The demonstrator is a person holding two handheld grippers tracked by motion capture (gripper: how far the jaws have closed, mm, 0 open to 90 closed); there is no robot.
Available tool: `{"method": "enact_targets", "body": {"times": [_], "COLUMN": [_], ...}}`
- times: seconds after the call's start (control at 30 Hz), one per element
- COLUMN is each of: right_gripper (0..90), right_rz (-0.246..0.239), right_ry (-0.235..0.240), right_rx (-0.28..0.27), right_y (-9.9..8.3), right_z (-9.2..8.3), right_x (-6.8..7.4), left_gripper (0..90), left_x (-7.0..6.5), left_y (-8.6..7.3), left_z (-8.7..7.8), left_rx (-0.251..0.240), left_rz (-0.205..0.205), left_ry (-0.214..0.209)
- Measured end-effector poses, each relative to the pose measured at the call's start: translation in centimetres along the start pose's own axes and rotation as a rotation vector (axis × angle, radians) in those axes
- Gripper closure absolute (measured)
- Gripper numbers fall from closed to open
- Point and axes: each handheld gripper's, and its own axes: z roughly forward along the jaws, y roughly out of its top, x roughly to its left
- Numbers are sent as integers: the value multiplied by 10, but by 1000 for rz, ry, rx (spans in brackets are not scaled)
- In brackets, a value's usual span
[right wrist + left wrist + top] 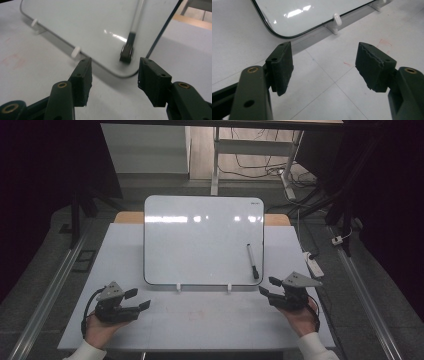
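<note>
A whiteboard (200,240) stands tilted on small white feet (178,287) in the middle of the white table (200,320). A marker (253,261) with a black cap sticks to the board's right side; in the right gripper view the marker (128,47) is just beyond my jaws. My left gripper (137,299) rests open at the table's front left, pointing at the board's lower left corner (282,35). My right gripper (267,286) is open at the front right, near the board's lower right corner (125,75). Both hold nothing.
Faint red smudges (384,42) mark the table in front of the board. A white power strip (314,264) lies on the floor off the table's right edge, and desk legs with cables (260,167) stand beyond the table.
</note>
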Motion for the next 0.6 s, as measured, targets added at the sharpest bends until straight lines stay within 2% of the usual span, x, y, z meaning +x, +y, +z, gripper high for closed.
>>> {"method": "enact_targets", "body": {"times": [0.2, 0.6], "right_gripper": [446, 440], "right_rz": [-8, -12], "right_ry": [25, 31], "right_rx": [-6, -23], "right_y": [-19, -24], "right_z": [-10, -11], "right_x": [-4, -5], "left_gripper": [305, 293], "left_x": [-1, -1], "left_y": [1, 2], "left_z": [2, 1], "left_rx": [0, -14], "left_rz": [7, 17], "left_ry": [1, 4]}}
